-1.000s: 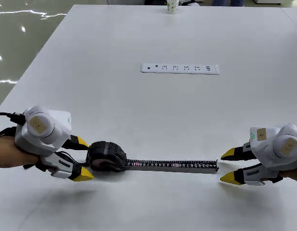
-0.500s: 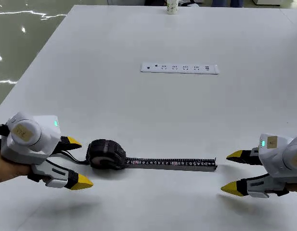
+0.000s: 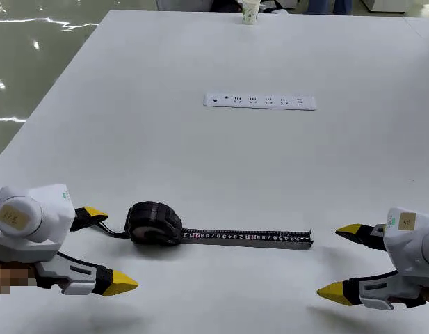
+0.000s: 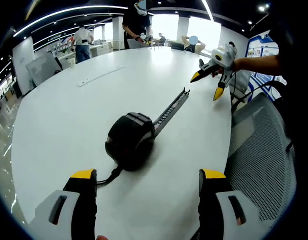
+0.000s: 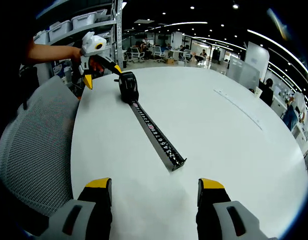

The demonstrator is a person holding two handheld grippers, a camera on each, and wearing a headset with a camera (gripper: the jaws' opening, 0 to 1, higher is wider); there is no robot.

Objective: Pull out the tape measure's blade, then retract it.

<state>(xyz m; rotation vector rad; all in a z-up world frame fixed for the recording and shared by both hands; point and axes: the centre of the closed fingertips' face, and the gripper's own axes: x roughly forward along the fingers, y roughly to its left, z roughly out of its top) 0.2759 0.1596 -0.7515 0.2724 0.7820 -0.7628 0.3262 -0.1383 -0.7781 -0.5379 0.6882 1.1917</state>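
- The white table point(image 3: 200, 160) carries everything; its near part holds the task's thing, lying across the head view between the two grippers.
- A grey mesh chair point(image 4: 263, 145) stands at the table's near edge, seen in both gripper views.
- The left gripper point(image 3: 115, 247) is at the lower left of the head view. Its yellow-tipped jaws are spread wide and hold nothing. In the left gripper view the tape measure lies just ahead of the tips, roughly in line with the gap but outside it, apart from both jaws.
- The right gripper point(image 3: 331, 261) is at the lower right, its jaws likewise wide apart with nothing between them. In the right gripper view the blade's free end lies ahead of the gap, near the tips but short of them and touching neither.
- A white power strip point(image 3: 260, 101) lies flat farther up the table, well apart from the grippers.
- The tape measure point(image 3: 154, 223), a black round case, rests on the table just beside the left gripper's tips.
- Its blade point(image 3: 249, 239) is pulled out and lies flat, running straight from the case toward the right gripper, the numbers facing up.
- A thin black wrist strap point(image 3: 113, 232) trails from the case toward the left gripper's upper jaw.
- A paper cup point(image 3: 249, 10) stands at the table's far edge.
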